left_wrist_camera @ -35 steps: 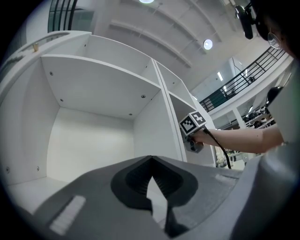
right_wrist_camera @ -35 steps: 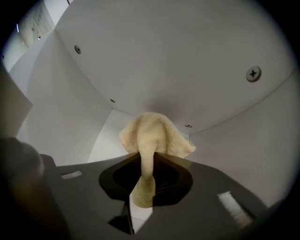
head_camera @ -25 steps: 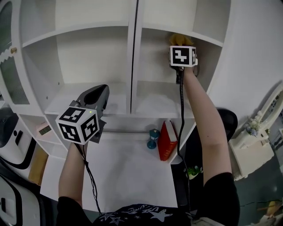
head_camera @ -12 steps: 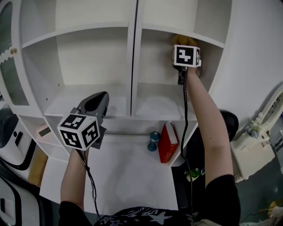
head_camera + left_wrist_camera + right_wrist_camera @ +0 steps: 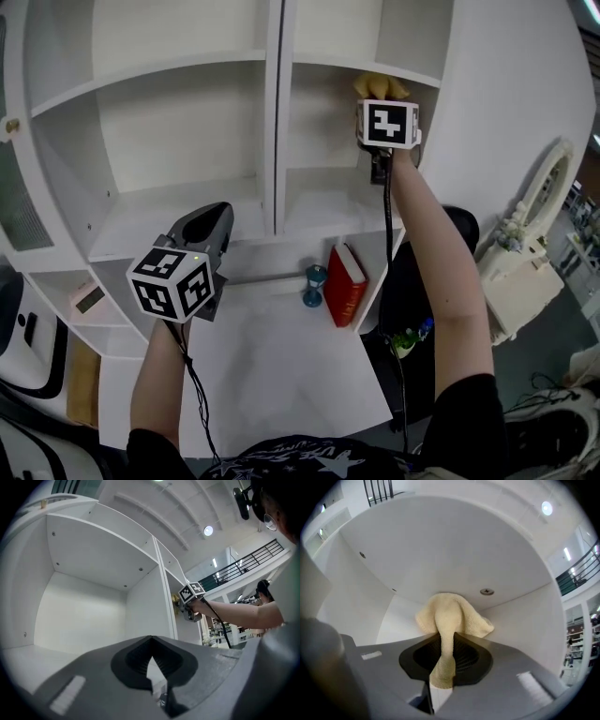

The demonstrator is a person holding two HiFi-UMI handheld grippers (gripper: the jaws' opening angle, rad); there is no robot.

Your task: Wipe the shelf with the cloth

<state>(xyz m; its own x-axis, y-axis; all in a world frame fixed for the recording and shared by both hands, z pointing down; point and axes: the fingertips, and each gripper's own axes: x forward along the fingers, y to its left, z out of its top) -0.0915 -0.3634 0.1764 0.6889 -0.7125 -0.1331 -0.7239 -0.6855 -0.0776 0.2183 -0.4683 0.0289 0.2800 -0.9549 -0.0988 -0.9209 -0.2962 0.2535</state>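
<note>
The right gripper (image 5: 444, 666) pinches the yellow cloth (image 5: 451, 615) tight between its jaws. It holds the cloth high in the right side of the white shelf (image 5: 272, 112), bunched up against the back. The left gripper (image 5: 150, 665) has its jaws closed on nothing and hangs lower, in front of the left side.

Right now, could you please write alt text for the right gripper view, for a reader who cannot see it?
The right gripper has its tongs shut on a pale yellow cloth, whose bunched end sits against the white shelf panels of a cabinet. A screw head shows in the panel just right of the cloth.
</note>
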